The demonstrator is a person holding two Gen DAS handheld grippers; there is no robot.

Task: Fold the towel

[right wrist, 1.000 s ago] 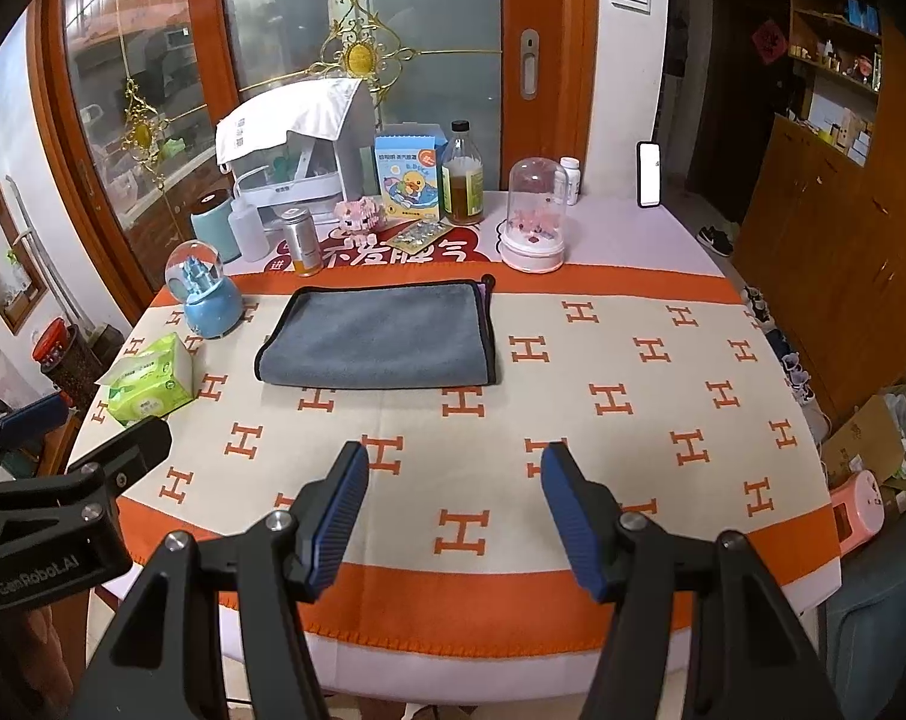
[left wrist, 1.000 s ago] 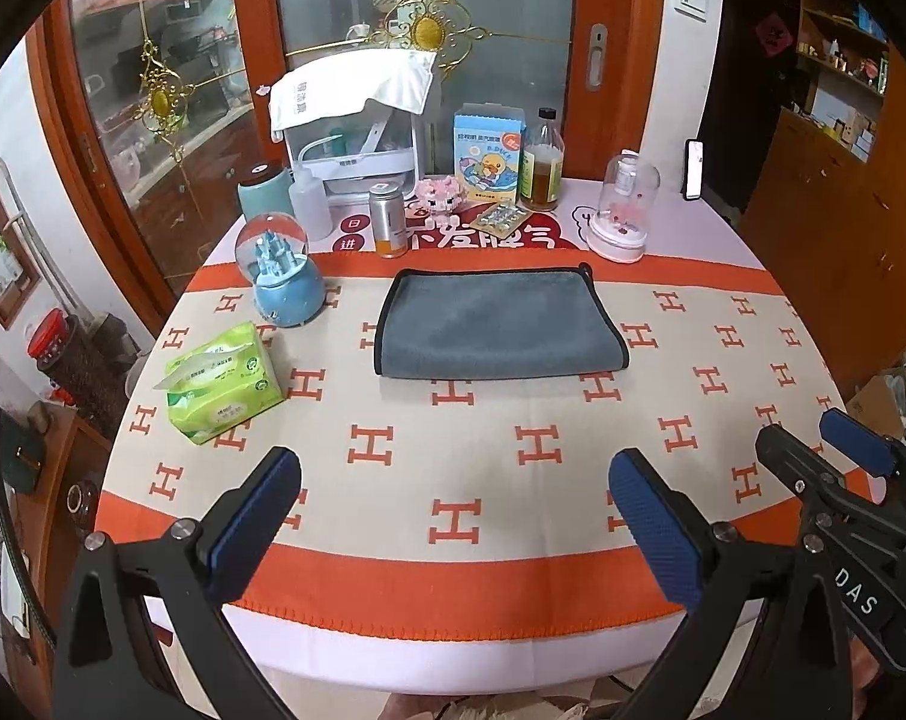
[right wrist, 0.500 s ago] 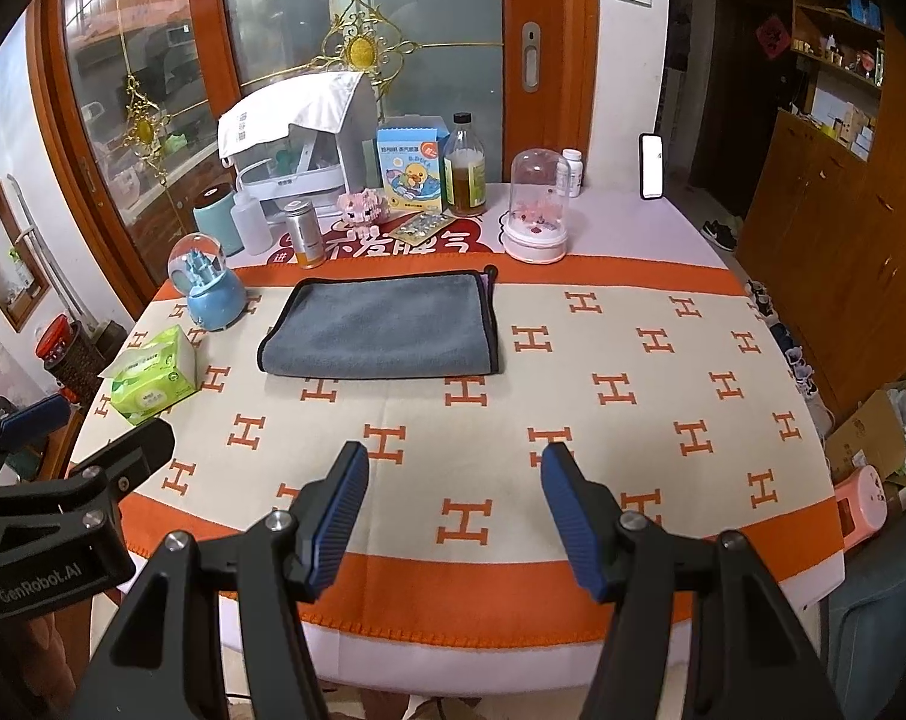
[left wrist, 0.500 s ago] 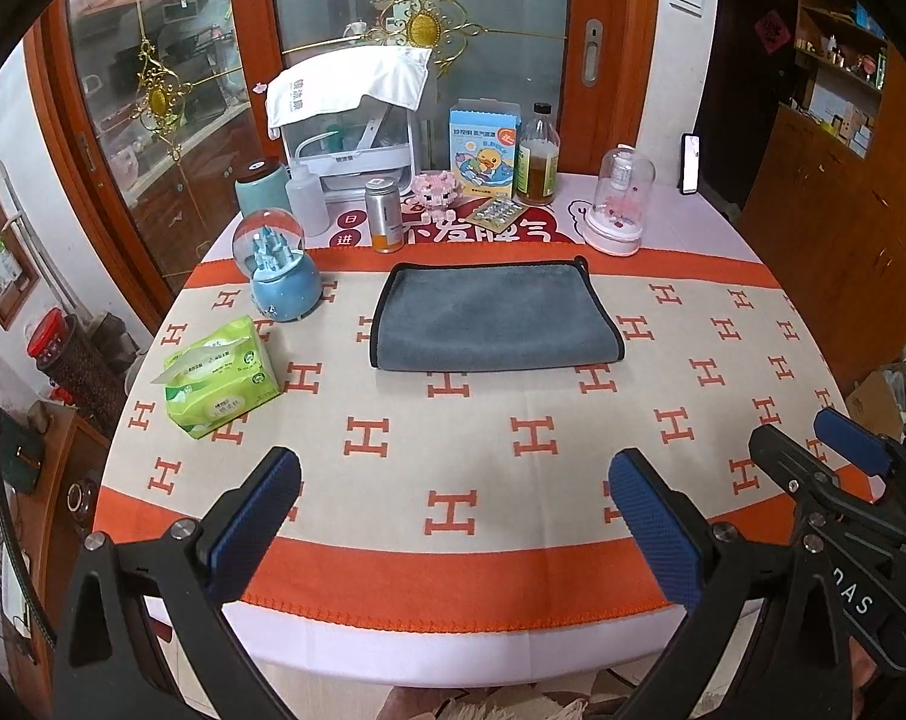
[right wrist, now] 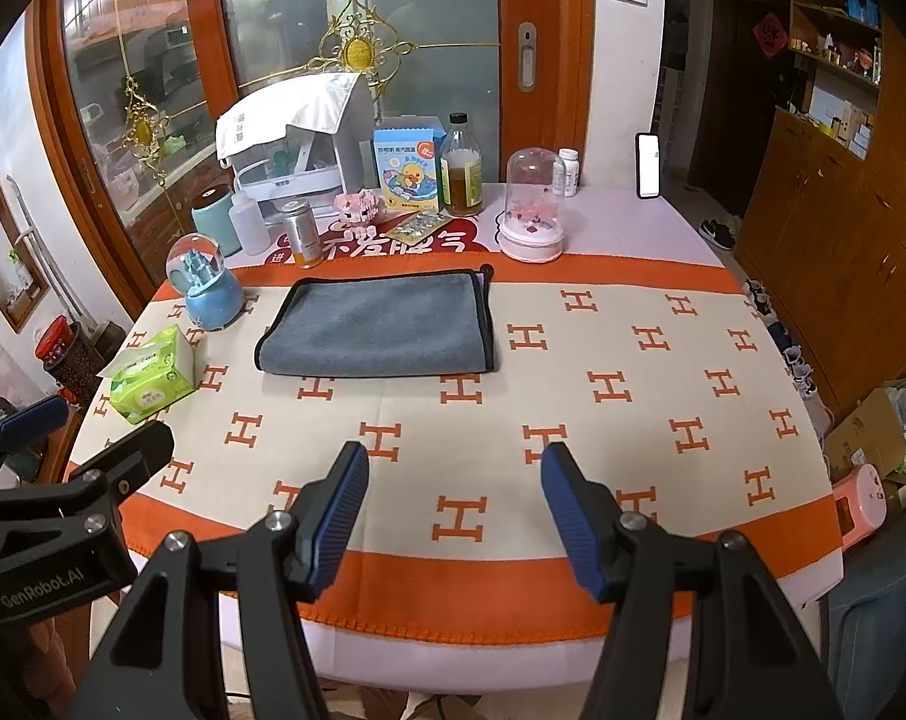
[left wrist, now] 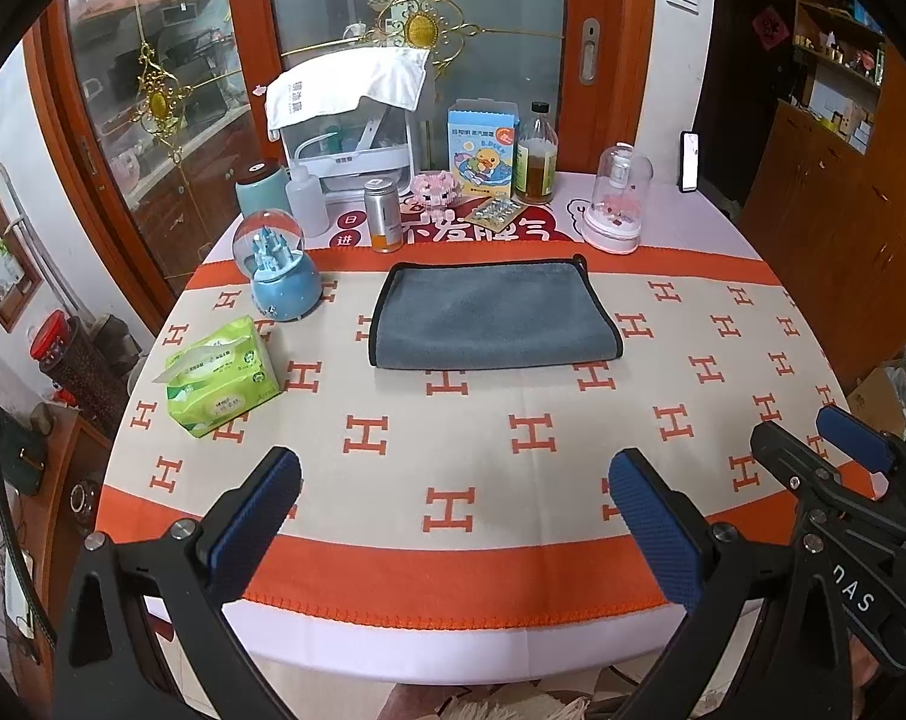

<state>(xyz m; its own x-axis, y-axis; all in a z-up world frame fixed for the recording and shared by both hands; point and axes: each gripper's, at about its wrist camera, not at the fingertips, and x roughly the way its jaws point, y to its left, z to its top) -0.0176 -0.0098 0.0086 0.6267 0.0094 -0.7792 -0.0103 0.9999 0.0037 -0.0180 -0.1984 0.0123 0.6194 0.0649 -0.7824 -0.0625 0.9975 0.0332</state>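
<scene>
A grey towel (left wrist: 494,315) with black trim lies folded flat on the far half of the round table; it also shows in the right wrist view (right wrist: 381,324). My left gripper (left wrist: 453,486) is open and empty, held over the table's near edge, well short of the towel. My right gripper (right wrist: 453,480) is open and empty, also over the near edge. The right gripper shows at the lower right of the left wrist view (left wrist: 813,450), and the left gripper at the lower left of the right wrist view (right wrist: 87,438).
The table wears an orange and cream cloth (left wrist: 453,420). A green tissue pack (left wrist: 222,375) and a blue snow globe (left wrist: 279,273) stand left of the towel. Behind it are a can (left wrist: 383,215), a bottle (left wrist: 536,156), a box, a glass dome (left wrist: 618,204) and a white rack.
Both grippers have drawn back slightly from the table, so the towel looks a little farther away. Both stay open. The towel has not moved.
</scene>
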